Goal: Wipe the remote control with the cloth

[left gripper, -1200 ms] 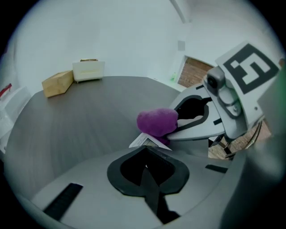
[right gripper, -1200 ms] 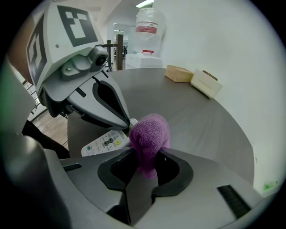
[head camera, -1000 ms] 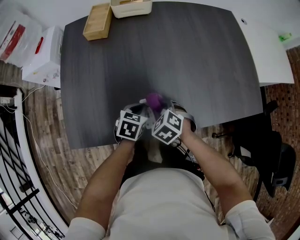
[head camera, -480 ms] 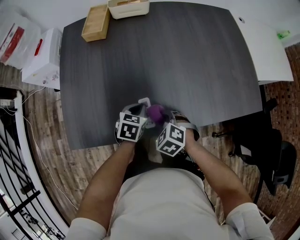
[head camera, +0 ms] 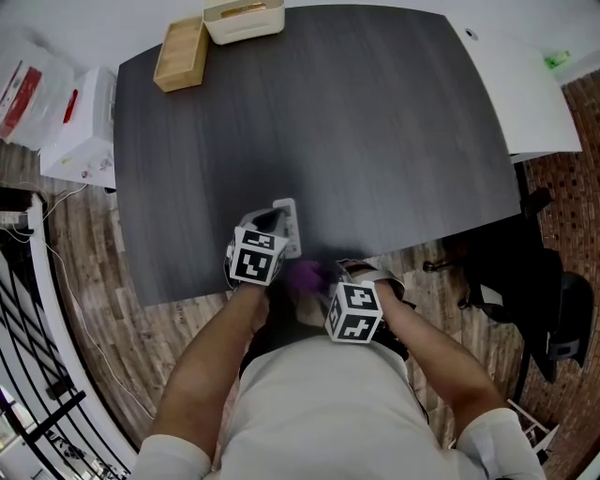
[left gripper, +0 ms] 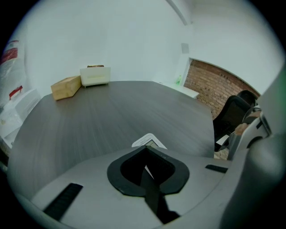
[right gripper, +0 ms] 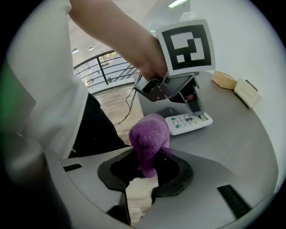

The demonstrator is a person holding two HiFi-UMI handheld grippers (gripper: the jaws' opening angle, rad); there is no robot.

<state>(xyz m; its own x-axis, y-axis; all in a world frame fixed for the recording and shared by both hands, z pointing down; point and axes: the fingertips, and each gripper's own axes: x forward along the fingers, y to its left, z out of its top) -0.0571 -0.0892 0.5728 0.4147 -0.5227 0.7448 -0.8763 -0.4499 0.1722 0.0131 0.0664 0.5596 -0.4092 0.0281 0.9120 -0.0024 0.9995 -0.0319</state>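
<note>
Purple cloth (right gripper: pixel 149 136) stays pinched in my right tongs (right gripper: pixel 144 166), which have drawn back from over the remote control (right gripper: pixel 187 121) to the near edge of the table (head camera: pixel 375 122). My left tongs (left gripper: pixel 145 156) stay clamped on the remote control's end, unmoved.

- A dark grey table (head camera: pixel 375 122) with a wood-grain top and rounded corners fills most of the head view.
- A light wooden box (head camera: pixel 182 53) lies on its far left corner.
- A white container (head camera: pixel 244 19) stands just beside the box, at the far edge.
- A white remote control (head camera: pixel 287 225) lies flat near the front edge, buttons up, well apart from the other two.
</note>
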